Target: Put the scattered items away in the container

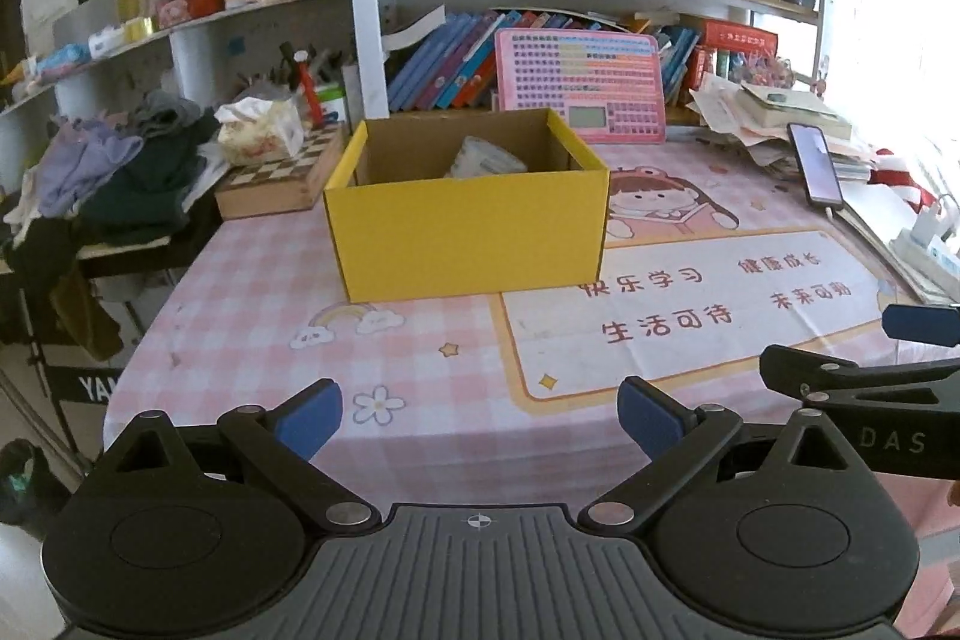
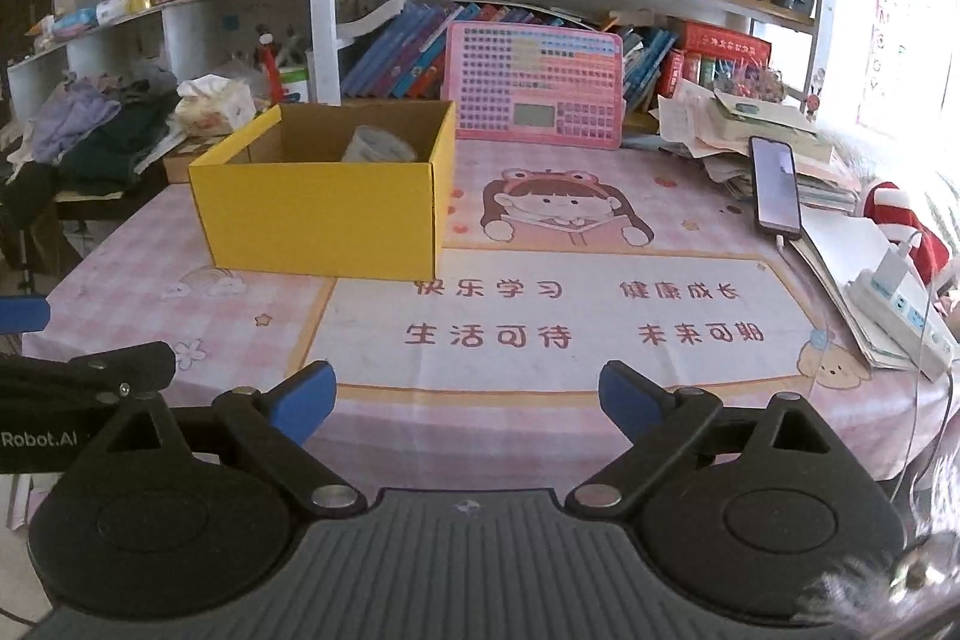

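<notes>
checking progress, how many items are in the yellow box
1 visible: a pale rolled item lying toward the back right of the yellow box. The front wall hides the floor, so more may be inside.

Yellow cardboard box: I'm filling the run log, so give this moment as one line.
yellow cardboard box: holds pale rolled item | left tongs: open, empty | right tongs: open, empty

You have a table (image 2: 120,292) covered by a pink checked cloth (image 1: 252,316) with a cartoon girl and Chinese lettering. On it stands the yellow cardboard box (image 1: 468,232), open-topped; behind it a pink keyboard-style toy (image 2: 534,85) leans upright. At your right, a phone (image 2: 777,187) rests on stacked papers (image 2: 774,124), with a white power strip (image 2: 900,316) nearer the edge
</notes>
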Demonstrator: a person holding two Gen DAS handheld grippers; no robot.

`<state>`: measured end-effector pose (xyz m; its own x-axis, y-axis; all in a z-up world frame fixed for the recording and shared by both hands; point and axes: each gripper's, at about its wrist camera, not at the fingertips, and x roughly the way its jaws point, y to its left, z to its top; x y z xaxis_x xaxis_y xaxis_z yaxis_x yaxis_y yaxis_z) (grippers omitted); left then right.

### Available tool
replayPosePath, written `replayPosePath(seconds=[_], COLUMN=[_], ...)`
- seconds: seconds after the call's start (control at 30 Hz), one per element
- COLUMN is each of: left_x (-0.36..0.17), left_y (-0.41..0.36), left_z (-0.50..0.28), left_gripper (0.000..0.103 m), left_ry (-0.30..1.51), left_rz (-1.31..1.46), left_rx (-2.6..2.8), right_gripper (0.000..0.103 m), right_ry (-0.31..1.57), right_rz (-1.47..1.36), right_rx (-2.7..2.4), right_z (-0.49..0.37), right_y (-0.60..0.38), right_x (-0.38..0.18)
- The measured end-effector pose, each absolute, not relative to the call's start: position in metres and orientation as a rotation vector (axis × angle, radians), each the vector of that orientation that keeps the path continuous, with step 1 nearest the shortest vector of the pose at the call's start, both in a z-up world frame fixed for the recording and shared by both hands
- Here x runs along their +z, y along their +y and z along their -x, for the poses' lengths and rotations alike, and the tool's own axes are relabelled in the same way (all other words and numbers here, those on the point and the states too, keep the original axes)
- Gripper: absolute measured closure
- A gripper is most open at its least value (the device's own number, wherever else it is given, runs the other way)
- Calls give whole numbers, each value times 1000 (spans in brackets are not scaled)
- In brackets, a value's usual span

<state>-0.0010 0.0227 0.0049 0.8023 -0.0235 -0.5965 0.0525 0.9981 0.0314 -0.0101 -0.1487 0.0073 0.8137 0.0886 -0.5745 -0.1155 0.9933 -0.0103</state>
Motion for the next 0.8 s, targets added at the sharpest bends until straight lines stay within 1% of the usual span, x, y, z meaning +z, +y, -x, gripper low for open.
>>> replayPosePath(seconds=[0.1,0.17,0.37,0.43,0.8], left_x=[4,4,-1,0,-7], left_y=[22,23,22,25,31], left_z=[-1,0,3,5,3], left_gripper=[2,0,0,0,0], left_ry=[662,668,699,695,744], left_rz=[-51,-52,-53,-39,-4], left_rx=[-18,2,-20,-12,-8], right_gripper=[8,7,6,2,0], right_ry=[617,630,659,645,672], right_rz=[44,39,30,26,28], right_rx=[106,105,84,75,81], right_z=[9,8,11,13,11], right_y=[-151,-153,-155,-156,-153], right_x=[7,7,5,7,3])
